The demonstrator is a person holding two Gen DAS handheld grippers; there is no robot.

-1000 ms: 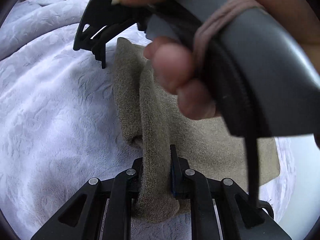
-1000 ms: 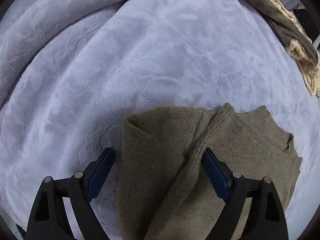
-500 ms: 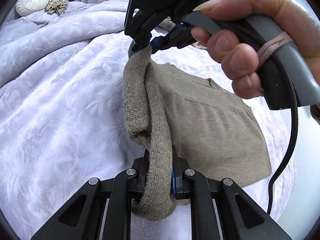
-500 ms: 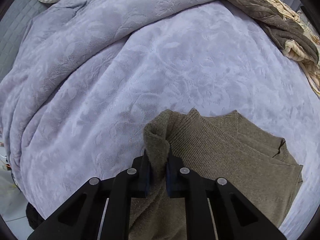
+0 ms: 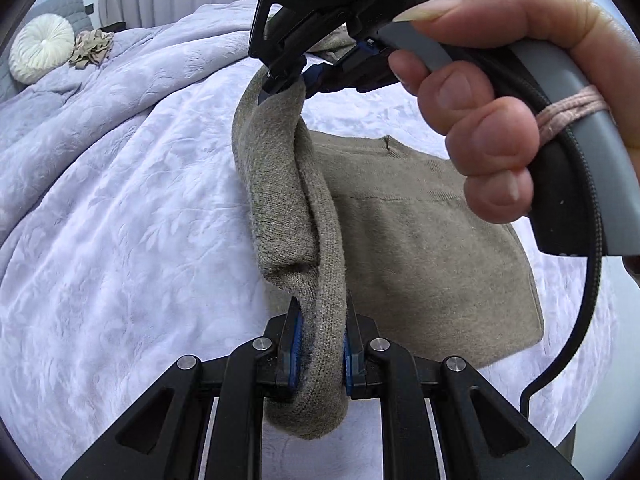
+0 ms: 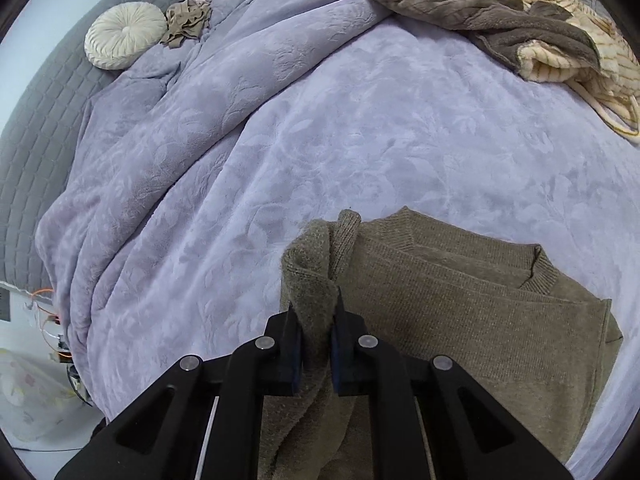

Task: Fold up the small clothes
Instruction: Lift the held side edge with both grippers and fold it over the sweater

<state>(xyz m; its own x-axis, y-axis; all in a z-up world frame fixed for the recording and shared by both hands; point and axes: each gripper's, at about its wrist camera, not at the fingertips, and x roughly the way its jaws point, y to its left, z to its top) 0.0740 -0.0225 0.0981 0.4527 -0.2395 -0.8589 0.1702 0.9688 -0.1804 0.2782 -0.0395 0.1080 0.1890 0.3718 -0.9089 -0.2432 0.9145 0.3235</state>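
Observation:
An olive-brown knit sweater (image 5: pixel 420 248) lies partly folded on a lavender bedspread (image 5: pixel 120 240). Its left edge is lifted off the bed as a rolled band of cloth. My left gripper (image 5: pixel 320 354) is shut on the near end of that band. In the left wrist view my right gripper (image 5: pixel 296 80), held in a hand (image 5: pixel 492 92), pinches the far end. In the right wrist view the right gripper (image 6: pixel 317 338) is shut on a bunched fold of the sweater (image 6: pixel 460 320), whose ribbed collar (image 6: pixel 540 276) faces right.
A round cream cushion (image 6: pixel 124 36) and a crumpled beige cloth (image 6: pixel 188 20) lie at the far end by a grey quilted headboard (image 6: pixel 36 120). A brown and cream striped blanket (image 6: pixel 520 24) is heaped at the back right. The bed's edge drops off at the lower left.
My right gripper closed on the sweater's edge. Both grippers then rose, lifting that edge off the bed, so more of the bed and room shows.

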